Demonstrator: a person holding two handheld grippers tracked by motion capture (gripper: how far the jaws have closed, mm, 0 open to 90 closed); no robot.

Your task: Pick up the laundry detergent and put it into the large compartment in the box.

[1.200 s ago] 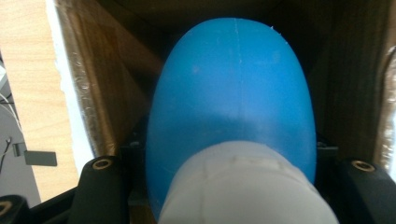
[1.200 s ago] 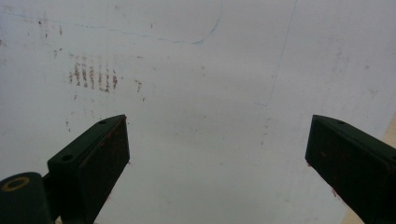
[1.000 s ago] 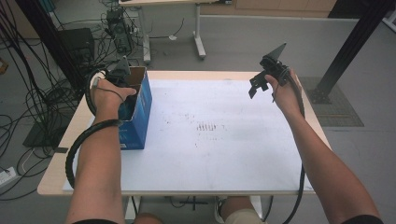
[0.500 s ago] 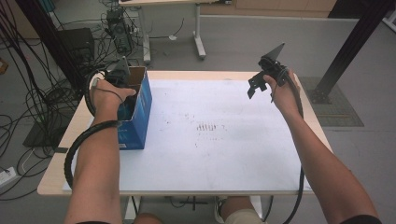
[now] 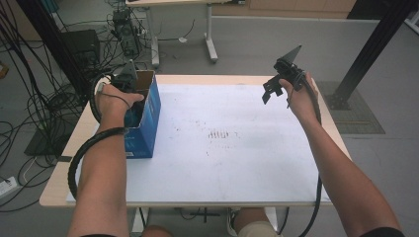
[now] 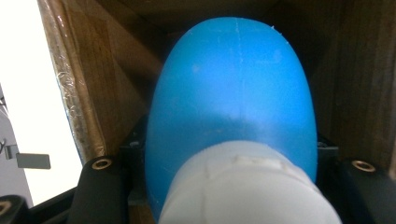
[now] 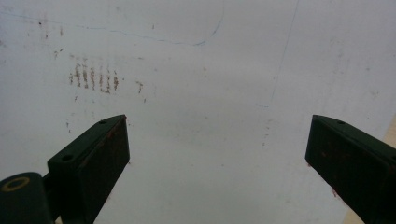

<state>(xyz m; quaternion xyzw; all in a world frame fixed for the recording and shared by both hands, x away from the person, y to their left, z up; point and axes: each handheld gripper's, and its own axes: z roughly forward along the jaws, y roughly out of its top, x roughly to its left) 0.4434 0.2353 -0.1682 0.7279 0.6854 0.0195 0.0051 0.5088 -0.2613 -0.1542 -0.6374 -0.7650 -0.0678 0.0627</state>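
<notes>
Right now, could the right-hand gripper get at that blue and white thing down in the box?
Probably not easily. The right gripper hovers open, far across the table, and the left gripper already occupies the box, around the blue and white thing.

Bright blue on the rounded object (image 6: 229, 98) at the centre of the left gripper view, with a white cap (image 6: 243, 186) at its lower end. Brown cardboard inside the box (image 6: 359, 79) around it; blue outside on the box (image 5: 146, 123) at the left of the high view, brown along its open top. White sheet (image 5: 232, 163) across the table, wood-coloured at the table's edge (image 5: 54, 195). Rows of small rust-brown marks (image 7: 93, 77) at upper left of the right gripper view, plus a thin blue line (image 7: 177, 39) near the top. Black on the right gripper (image 7: 217, 154) jaws, faint reddish specks along their edges. Black also on the left gripper (image 5: 126, 81), under a grey plate.
</notes>
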